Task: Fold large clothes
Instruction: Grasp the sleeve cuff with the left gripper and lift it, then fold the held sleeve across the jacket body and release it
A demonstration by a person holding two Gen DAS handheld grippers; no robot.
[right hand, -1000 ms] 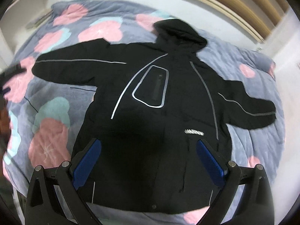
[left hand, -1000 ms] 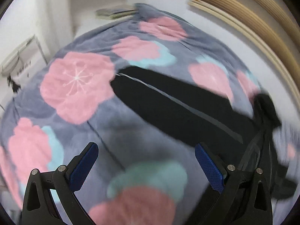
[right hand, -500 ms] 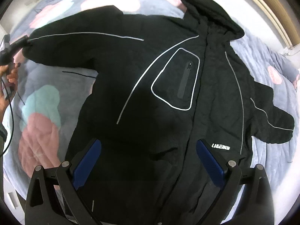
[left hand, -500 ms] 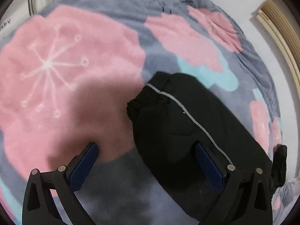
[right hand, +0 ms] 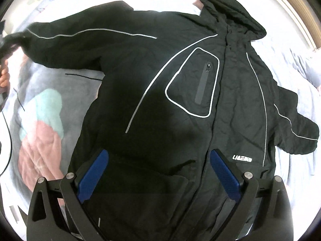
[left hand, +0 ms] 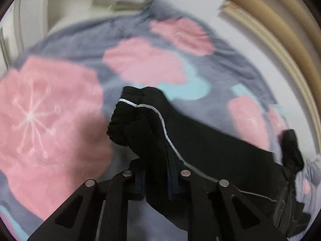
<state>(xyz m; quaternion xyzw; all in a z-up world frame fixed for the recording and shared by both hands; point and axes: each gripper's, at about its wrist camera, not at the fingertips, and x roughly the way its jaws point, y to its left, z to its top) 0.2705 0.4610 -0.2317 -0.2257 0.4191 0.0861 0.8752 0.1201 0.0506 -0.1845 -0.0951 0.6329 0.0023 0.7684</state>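
1. The step in hand is the first fold of the sleeve: the left gripper point(left hand: 155, 177) has just been closing, and its jaws now pinch the bunched cuff of the sleeve point(left hand: 138, 120), which stands up directly ahead of them.
2. The right gripper point(right hand: 158, 177) hangs over the lower front of the jacket point(right hand: 160, 104) with its jaws spread and, as far as this steep view lets me judge, nothing pressed between them.
3. Next, I judge, the pinched cuff should be carried across onto the chest, beyond the right jaws, with the right gripper steadying the body.
4. The jacket is black, hooded and padded, with reflective piping and an outlined chest pocket. It lies front-up and spread flat on a grey floral blanket point(left hand: 60, 120) covering the bed, its far sleeve out to the side.
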